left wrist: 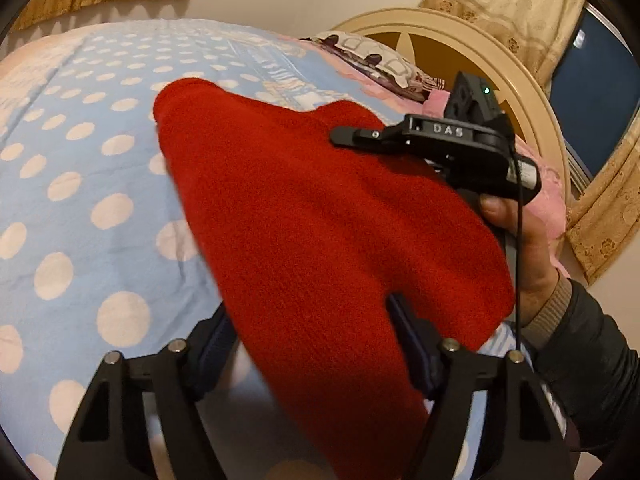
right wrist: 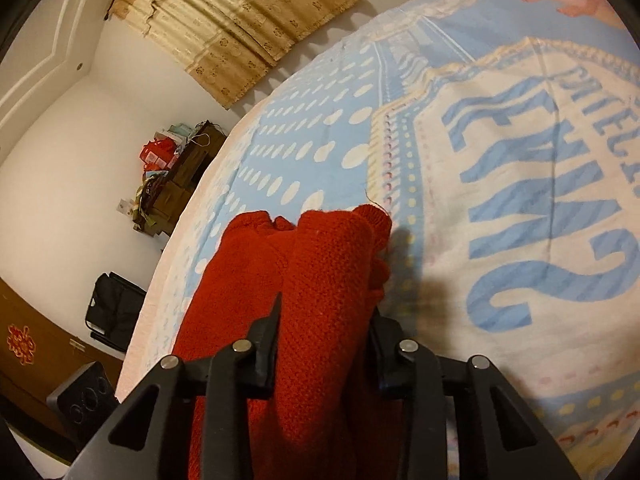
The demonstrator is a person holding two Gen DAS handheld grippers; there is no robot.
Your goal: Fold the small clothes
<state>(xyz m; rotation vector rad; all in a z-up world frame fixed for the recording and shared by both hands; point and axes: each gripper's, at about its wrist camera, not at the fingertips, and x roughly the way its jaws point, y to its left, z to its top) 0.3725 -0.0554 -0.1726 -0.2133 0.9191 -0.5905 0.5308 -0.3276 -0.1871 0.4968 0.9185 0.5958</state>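
A red knitted garment [left wrist: 312, 216] hangs over the bed's blue polka-dot sheet [left wrist: 80, 184]. My left gripper [left wrist: 316, 332] has its fingers on either side of the garment's near edge, shut on it. My right gripper [left wrist: 348, 138] shows in the left wrist view at the garment's far right edge, held by a hand. In the right wrist view my right gripper [right wrist: 326, 320] is shut on a thick bunched fold of the red garment [right wrist: 320, 280], lifted over the sheet [right wrist: 500, 160].
A round cream headboard [left wrist: 500, 64] and a patterned pillow [left wrist: 380, 60] lie at the bed's far right. Curtains [right wrist: 240, 20] hang on the wall. A dark cabinet with red boxes [right wrist: 172, 168], a black bag [right wrist: 116, 308] and a speaker [right wrist: 84, 400] stand beside the bed.
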